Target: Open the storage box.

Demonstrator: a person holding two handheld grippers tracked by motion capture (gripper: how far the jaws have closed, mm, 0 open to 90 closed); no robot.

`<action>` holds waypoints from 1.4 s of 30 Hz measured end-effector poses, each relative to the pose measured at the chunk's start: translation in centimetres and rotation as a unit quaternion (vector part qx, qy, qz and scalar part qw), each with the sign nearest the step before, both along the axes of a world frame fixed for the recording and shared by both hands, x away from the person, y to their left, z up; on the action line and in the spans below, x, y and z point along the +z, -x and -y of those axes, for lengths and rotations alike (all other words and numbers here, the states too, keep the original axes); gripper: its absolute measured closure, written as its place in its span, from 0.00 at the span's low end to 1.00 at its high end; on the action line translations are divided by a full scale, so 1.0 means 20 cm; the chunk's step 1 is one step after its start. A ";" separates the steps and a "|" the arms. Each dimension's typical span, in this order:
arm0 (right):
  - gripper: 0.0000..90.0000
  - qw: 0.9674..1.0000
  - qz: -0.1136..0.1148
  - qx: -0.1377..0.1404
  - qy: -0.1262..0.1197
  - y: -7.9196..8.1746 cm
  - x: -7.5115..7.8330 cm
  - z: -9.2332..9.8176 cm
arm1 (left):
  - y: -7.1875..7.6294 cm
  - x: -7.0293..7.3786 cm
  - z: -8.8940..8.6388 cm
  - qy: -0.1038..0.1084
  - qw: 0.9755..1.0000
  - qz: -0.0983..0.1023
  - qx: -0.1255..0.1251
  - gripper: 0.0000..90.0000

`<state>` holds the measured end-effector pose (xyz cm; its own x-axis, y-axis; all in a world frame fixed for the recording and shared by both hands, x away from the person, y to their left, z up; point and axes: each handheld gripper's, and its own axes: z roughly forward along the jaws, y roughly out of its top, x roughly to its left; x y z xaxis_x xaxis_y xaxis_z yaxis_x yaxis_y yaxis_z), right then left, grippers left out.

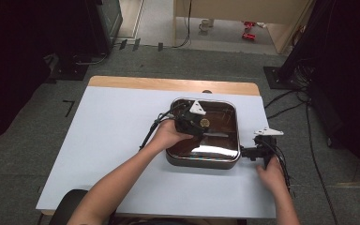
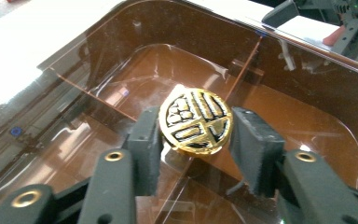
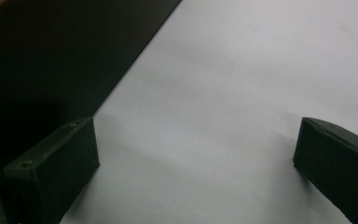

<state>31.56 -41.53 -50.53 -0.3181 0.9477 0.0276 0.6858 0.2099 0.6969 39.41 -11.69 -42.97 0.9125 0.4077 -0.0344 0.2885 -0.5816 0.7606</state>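
Observation:
A square brown see-through box [image 1: 201,161] with a clear lid stands right of centre on the white table. A round gold knob [image 2: 196,121] with a black pattern sits in the middle of the lid [image 2: 121,56]; dividers show through it. My left gripper [image 2: 198,125] reaches over the box [image 2: 307,79] from its left, and both pads press the knob's edges. From above, the left gripper [image 1: 198,124] covers most of the gold knob [image 1: 204,123]. My right gripper [image 1: 243,152] lies on the table by the box's right wall. Its jaws [image 3: 196,135] stand wide open over bare table.
The white table top [image 1: 112,140] has a wooden strip [image 1: 168,84] along its far edge. Cables [image 1: 286,101] and dark stands [image 1: 70,70] lie on the grey floor beyond and right of the table. The box's dark side [image 3: 51,56] is close to the right gripper.

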 end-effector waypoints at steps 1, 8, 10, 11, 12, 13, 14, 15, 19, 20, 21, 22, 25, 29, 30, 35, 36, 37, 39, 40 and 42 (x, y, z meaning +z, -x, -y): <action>0.00 1.000 0.000 0.000 0.000 0.00 0.00 0.00 | 0.00 0.00 0.00 0.001 1.000 -0.002 0.000 0.64; 0.00 1.000 0.000 0.000 -0.001 0.00 0.00 0.00 | 0.00 0.01 -0.01 0.002 1.000 -0.002 0.001 0.65; 0.00 1.000 0.000 0.000 -0.001 0.00 0.00 0.00 | 0.00 0.01 -0.01 0.004 1.000 -0.004 0.002 0.65; 0.00 1.000 0.000 -0.001 -0.001 0.00 0.00 0.00 | 0.00 0.01 -0.01 0.004 1.000 -0.005 0.002 0.65; 0.00 1.000 0.000 -0.001 -0.001 0.00 0.00 0.00 | 0.00 0.02 -0.01 0.003 1.000 -0.005 0.002 0.66; 0.00 1.000 0.000 -0.001 -0.001 0.00 0.00 0.00 | 0.00 0.02 -0.01 0.004 1.000 -0.008 0.003 0.66; 0.00 1.000 0.000 -0.001 -0.001 0.00 0.00 0.00 | 0.00 0.03 -0.01 0.007 1.000 -0.009 0.003 0.66; 0.00 1.000 0.000 -0.001 -0.001 0.00 0.00 0.00 | 0.00 0.03 -0.02 0.009 1.000 -0.012 0.003 0.66; 0.00 1.000 0.000 -0.001 -0.001 0.00 0.00 0.00 | 0.00 0.07 -0.03 0.024 0.999 -0.039 -0.001 0.66; 0.00 1.000 -0.001 -0.001 -0.001 0.00 0.00 0.00 | 0.01 0.09 -0.03 0.023 0.999 -0.043 -0.002 0.66; 0.00 1.000 0.000 -0.001 -0.001 0.00 0.00 0.00 | 0.01 0.10 -0.03 0.020 0.999 -0.043 -0.003 0.66; 0.00 1.000 0.000 -0.001 -0.001 0.00 0.00 0.00 | 0.02 0.11 -0.02 0.016 0.999 -0.041 -0.004 0.66; 0.00 1.000 0.000 -0.001 -0.001 0.00 0.00 0.00 | 0.05 0.14 -0.03 0.013 0.999 -0.035 -0.010 0.66; 0.00 1.000 0.000 -0.001 -0.001 0.00 0.00 0.00 | 0.07 0.18 -0.05 0.004 0.999 -0.037 -0.020 0.66; 0.00 1.000 0.000 -0.001 -0.001 0.00 0.00 0.00 | 0.08 0.19 -0.05 0.002 0.999 -0.036 -0.021 0.66; 0.00 1.000 0.000 -0.001 -0.001 0.00 0.00 0.00 | 0.11 0.21 -0.07 -0.001 0.999 -0.039 -0.028 0.66; 0.00 1.000 0.000 -0.001 -0.001 0.00 0.00 0.00 | 0.12 0.22 -0.08 -0.002 0.999 -0.040 -0.030 0.66; 0.00 1.000 0.000 -0.001 -0.001 0.00 0.00 0.00 | 0.12 0.22 -0.09 -0.002 0.999 -0.042 -0.030 0.66; 0.00 1.000 0.000 -0.001 -0.001 0.00 0.00 0.00 | 0.13 0.23 -0.10 -0.002 0.999 -0.045 -0.032 0.66; 0.00 1.000 0.000 -0.001 -0.001 0.00 0.00 0.00 | 0.14 0.24 -0.11 0.001 0.998 -0.046 -0.032 0.66; 0.00 1.000 0.000 0.000 0.000 0.00 0.00 0.00 | 0.15 0.26 -0.13 0.004 0.998 -0.045 -0.033 0.66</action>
<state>31.57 -41.52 -50.53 -0.3180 0.9477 0.0282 0.6852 0.2092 0.6977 36.43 -9.07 -37.85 0.9304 0.3460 -0.1211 0.3175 -0.5955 0.7379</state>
